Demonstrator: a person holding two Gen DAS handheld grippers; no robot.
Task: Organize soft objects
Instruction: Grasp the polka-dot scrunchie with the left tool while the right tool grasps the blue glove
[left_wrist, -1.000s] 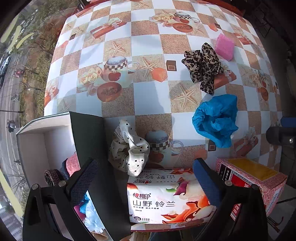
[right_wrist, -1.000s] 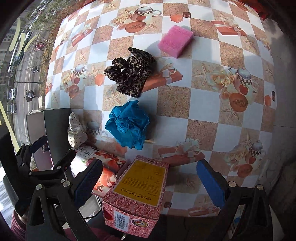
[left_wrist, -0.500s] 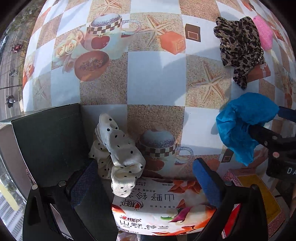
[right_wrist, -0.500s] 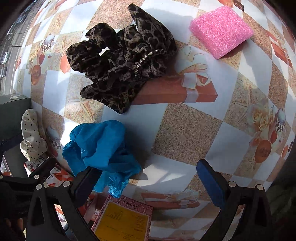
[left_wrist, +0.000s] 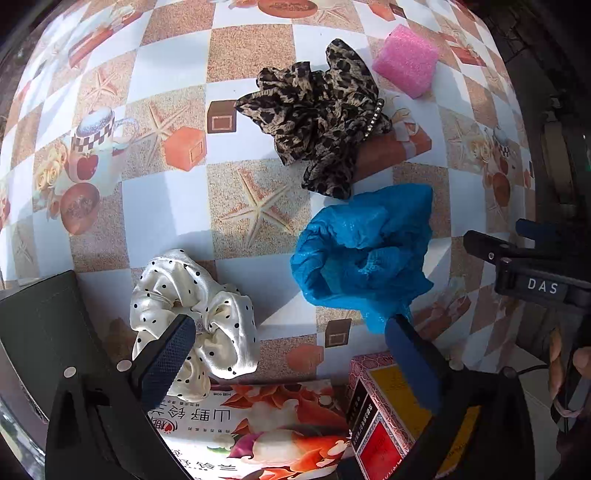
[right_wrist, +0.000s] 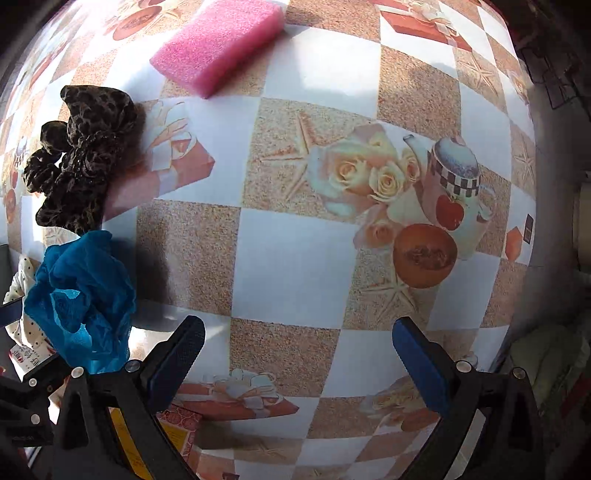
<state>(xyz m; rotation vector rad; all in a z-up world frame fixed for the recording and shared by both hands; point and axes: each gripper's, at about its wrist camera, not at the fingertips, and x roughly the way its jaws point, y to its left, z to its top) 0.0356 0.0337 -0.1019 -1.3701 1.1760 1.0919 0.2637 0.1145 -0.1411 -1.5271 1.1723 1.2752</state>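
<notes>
A cream polka-dot scrunchie (left_wrist: 195, 314) lies on the patterned tablecloth beside a dark box flap (left_wrist: 40, 325). My left gripper (left_wrist: 288, 332) is open above the table, its left finger just over the scrunchie. A crumpled blue cloth (left_wrist: 365, 254) lies right of centre, also in the right wrist view (right_wrist: 81, 295). A leopard scrunchie (left_wrist: 321, 118) and a pink sponge (left_wrist: 404, 61) lie farther back; both also show in the right wrist view, the scrunchie (right_wrist: 81, 155) and the sponge (right_wrist: 218, 40). My right gripper (right_wrist: 297, 343) is open and empty over bare tablecloth.
A tissue pack (left_wrist: 258, 428) with a floral print and a red-and-yellow carton (left_wrist: 388, 413) lie at the near table edge. The right gripper's body (left_wrist: 535, 280) shows at the right of the left wrist view. The table's right edge (right_wrist: 532, 184) drops off.
Both grippers have moved forward and lower over the table. The left view has swung right, away from the box. The right gripper has passed right of the blue cloth.
</notes>
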